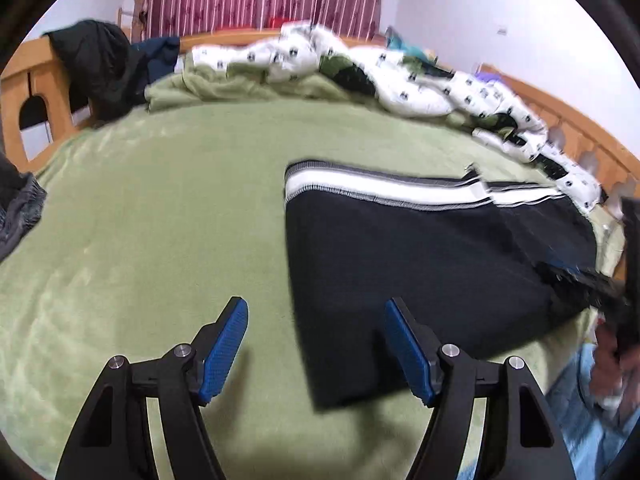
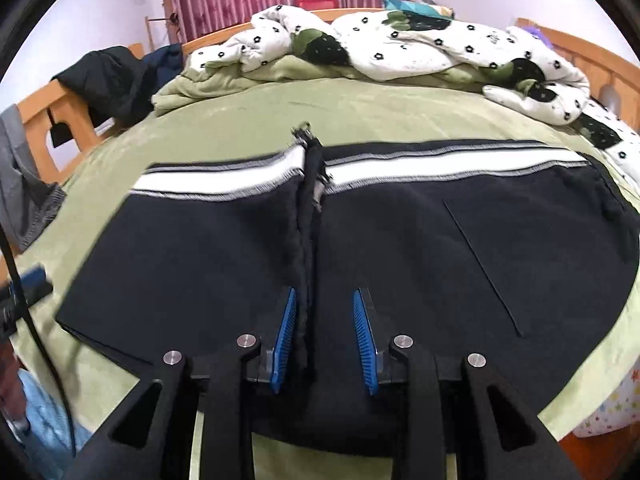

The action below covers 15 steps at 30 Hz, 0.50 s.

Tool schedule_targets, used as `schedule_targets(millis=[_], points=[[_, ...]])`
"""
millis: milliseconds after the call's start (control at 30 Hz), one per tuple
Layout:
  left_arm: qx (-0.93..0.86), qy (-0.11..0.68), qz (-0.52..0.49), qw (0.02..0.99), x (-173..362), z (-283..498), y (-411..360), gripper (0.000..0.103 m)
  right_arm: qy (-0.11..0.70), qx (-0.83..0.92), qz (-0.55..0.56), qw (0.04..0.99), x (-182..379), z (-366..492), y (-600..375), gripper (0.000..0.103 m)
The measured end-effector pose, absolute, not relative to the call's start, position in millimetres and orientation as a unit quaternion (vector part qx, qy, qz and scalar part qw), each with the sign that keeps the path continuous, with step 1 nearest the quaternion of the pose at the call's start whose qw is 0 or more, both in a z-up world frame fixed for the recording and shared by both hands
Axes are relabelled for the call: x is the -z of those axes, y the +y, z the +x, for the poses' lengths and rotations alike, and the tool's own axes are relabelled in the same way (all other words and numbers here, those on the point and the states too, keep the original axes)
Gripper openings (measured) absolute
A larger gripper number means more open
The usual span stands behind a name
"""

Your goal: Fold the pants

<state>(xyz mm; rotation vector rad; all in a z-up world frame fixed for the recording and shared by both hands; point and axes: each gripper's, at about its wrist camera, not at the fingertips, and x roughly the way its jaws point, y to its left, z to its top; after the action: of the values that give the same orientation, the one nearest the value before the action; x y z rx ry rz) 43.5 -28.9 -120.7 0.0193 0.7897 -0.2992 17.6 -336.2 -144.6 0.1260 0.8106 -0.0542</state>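
Observation:
Black pants (image 2: 400, 248) with white and grey side stripes lie folded flat on the green bed; they also show in the left wrist view (image 1: 420, 264). A raised black fold edge (image 2: 308, 240) runs down their middle. My right gripper (image 2: 325, 300) is open just above the pants, its blue pads on either side of that fold edge's near end. My left gripper (image 1: 316, 308) is open and empty, over the pants' left edge and the bare blanket. The right gripper's dark body (image 1: 592, 284) shows blurred at the right edge of the left wrist view.
A green blanket (image 1: 160, 220) covers the bed. A white patterned quilt (image 2: 400, 48) is bunched along the far side. Dark clothes (image 1: 100, 64) hang over the wooden bed frame (image 1: 36, 96) at left. Grey cloth (image 2: 28, 192) lies at the left edge.

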Motion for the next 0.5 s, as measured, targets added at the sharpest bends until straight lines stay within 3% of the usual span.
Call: schedule_targets(millis=[133,333,400,500], points=[[0.147,0.435,-0.002,0.888,156.8,51.1,-35.9,0.07,0.4,0.023,0.059,0.914,146.0,23.2,-337.8,0.029],[0.138,0.422,0.012,0.896,123.2,54.8,-30.6,0.069,0.361,0.075,0.066,0.927,113.3,2.0,-393.9,0.038],[0.134,0.419,0.008,0.898,113.1,63.7,-28.9,0.069,0.348,0.125,0.061,0.927,105.3,-4.3,-432.0,0.047],[0.13,0.422,-0.01,0.897,104.5,83.6,-28.7,0.069,0.36,0.183,0.1,0.909,108.0,-4.6,-504.4,0.048]])
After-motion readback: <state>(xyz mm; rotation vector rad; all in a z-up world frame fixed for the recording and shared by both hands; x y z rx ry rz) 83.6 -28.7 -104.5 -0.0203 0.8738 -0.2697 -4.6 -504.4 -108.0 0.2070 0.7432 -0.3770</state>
